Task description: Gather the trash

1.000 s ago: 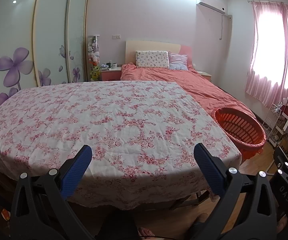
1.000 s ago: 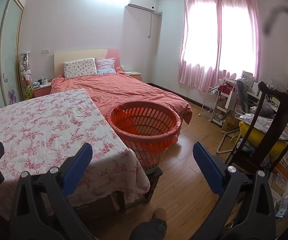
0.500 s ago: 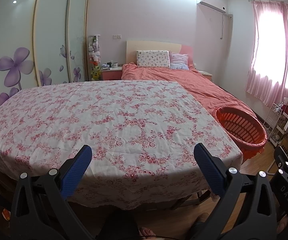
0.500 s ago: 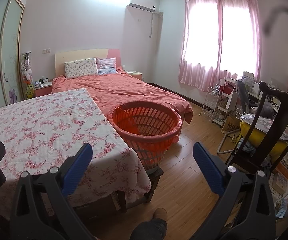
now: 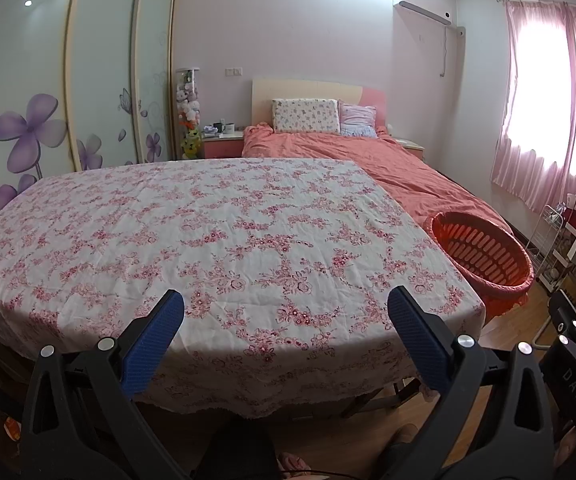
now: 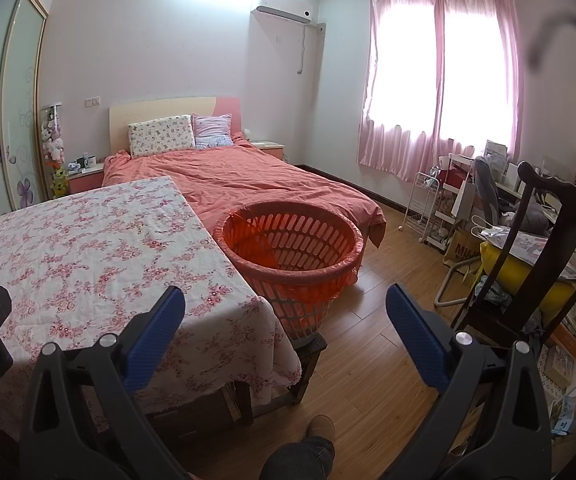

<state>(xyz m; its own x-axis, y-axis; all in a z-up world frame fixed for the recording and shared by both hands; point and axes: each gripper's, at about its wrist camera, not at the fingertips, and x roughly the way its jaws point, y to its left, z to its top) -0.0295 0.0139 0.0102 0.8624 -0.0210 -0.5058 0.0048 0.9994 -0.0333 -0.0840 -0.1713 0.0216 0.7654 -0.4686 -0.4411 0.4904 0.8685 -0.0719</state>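
Observation:
An orange slatted plastic basket (image 6: 293, 248) lined with an orange bag stands on a low stand at the table's right end; it also shows in the left wrist view (image 5: 483, 252). A table with a pink floral cloth (image 5: 208, 240) fills the left wrist view and shows in the right wrist view (image 6: 88, 248). I see no trash on the cloth. My left gripper (image 5: 286, 328) is open and empty, held off the table's near edge. My right gripper (image 6: 286, 328) is open and empty, over the floor near the table's right corner, short of the basket.
A bed with an orange-pink cover (image 6: 240, 176) lies behind the table and basket. A dark wooden chair (image 6: 543, 248) with a yellow item stands at right. A white wire rack (image 6: 427, 208) and clutter line the window wall. Wardrobe doors (image 5: 100, 80) are at left.
Both views have shifted slightly; the basket sits a little farther right in each view. Both grippers stay open and empty.

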